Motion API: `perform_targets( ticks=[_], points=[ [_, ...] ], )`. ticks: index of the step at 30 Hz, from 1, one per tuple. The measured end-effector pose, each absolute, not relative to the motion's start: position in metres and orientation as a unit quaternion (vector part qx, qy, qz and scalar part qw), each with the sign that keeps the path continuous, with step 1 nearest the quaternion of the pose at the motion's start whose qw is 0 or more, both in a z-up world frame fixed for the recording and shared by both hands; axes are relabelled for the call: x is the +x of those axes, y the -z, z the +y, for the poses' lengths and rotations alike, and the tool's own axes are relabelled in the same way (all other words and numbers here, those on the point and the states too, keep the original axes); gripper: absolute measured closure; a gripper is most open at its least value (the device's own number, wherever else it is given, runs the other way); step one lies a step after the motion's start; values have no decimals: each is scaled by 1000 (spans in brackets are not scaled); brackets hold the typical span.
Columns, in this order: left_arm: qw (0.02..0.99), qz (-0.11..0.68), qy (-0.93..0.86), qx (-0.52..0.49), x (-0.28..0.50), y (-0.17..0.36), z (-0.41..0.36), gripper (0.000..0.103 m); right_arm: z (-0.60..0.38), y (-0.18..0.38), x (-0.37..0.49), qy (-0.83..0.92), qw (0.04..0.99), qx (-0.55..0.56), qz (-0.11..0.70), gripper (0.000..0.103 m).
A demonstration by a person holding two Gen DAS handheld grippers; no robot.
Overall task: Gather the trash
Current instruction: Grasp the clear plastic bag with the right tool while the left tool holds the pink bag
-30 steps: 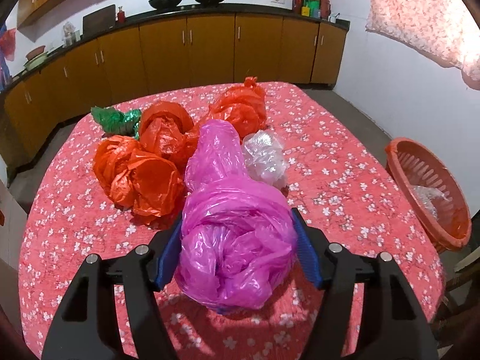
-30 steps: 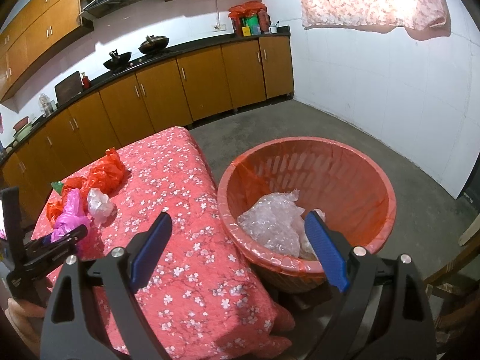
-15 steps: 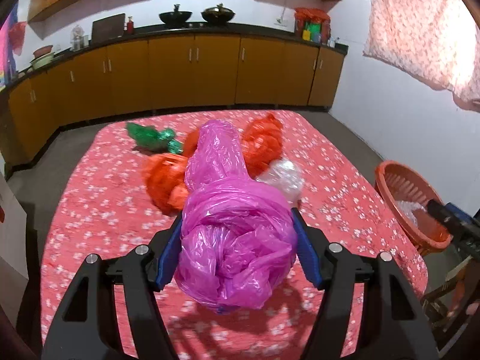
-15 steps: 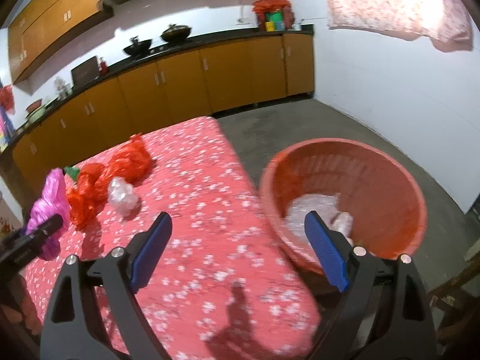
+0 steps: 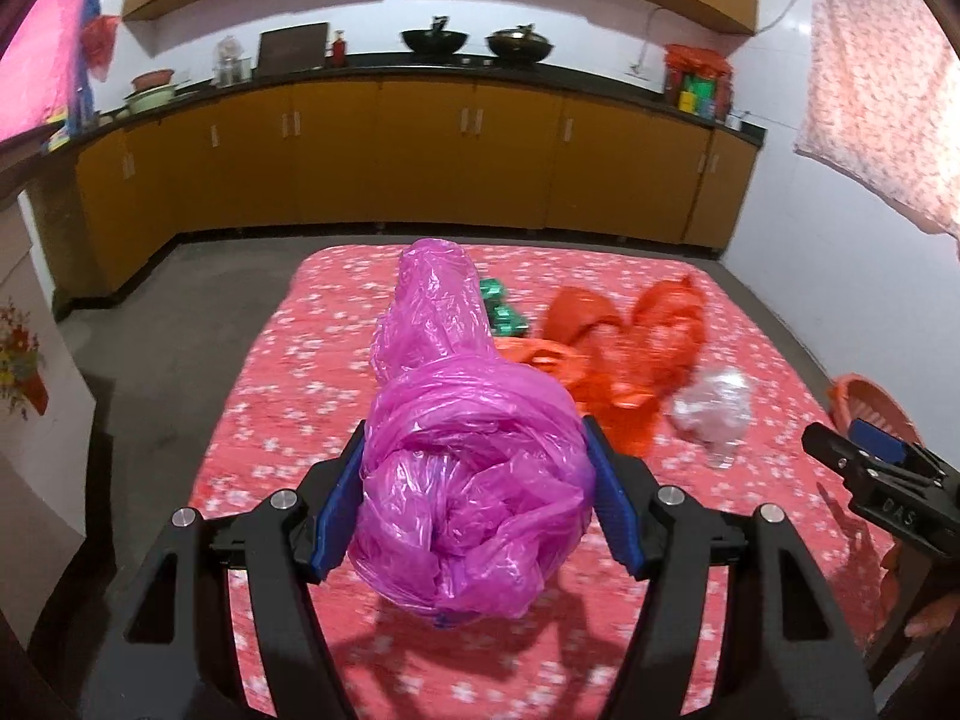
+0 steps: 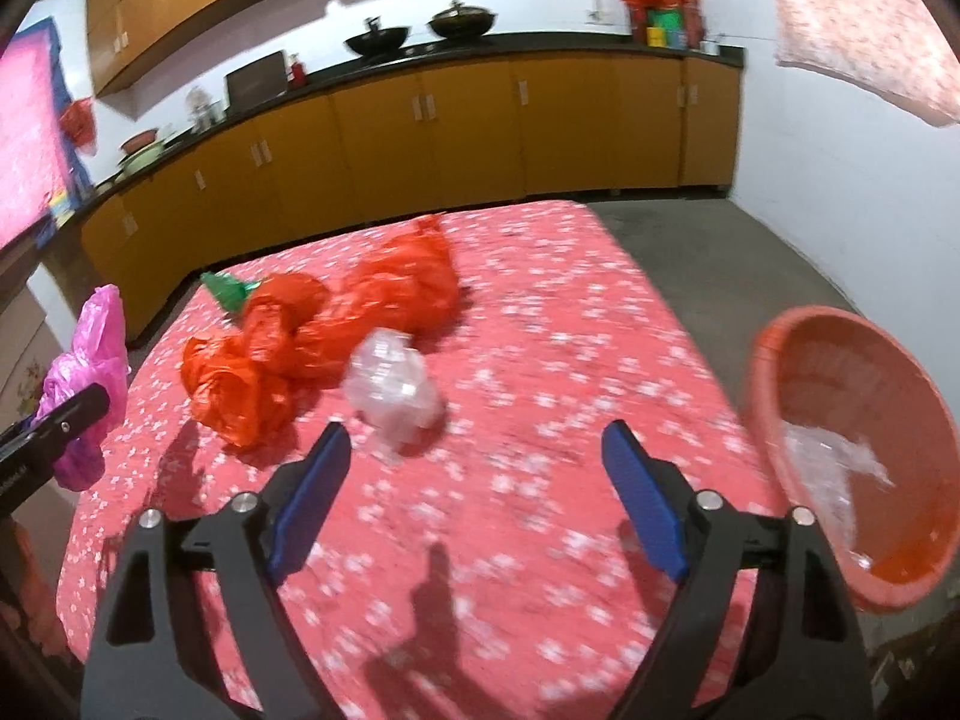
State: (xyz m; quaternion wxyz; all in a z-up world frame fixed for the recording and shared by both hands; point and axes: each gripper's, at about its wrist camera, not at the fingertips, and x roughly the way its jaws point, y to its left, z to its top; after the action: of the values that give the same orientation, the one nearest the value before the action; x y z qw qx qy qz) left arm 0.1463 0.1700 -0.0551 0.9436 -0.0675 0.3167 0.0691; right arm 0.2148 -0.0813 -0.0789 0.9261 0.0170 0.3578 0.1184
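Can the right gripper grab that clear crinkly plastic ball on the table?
Probably yes. The right gripper is open and holds nothing, and the clear plastic wad lies just ahead, a little left, with only bare tablecloth between. The orange bags sit beside it, not over it.

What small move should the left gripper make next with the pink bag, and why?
Probably carry it right toward the orange basket: the left gripper is shut on the pink bag, lifted off the table, and the basket holds only clear plastic.
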Motion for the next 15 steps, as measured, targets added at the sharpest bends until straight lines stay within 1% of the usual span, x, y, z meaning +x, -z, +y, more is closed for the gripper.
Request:
perform_targets(
  ticks=[10,15],
  points=[
    [935,327,-104,-86,154,68,203,36,-33,102,264,-138,912,5,386,23],
    [935,327,-106,-88,156,69,206,36,-24,116,285,-138,903,-4,408,32]
  ],
)
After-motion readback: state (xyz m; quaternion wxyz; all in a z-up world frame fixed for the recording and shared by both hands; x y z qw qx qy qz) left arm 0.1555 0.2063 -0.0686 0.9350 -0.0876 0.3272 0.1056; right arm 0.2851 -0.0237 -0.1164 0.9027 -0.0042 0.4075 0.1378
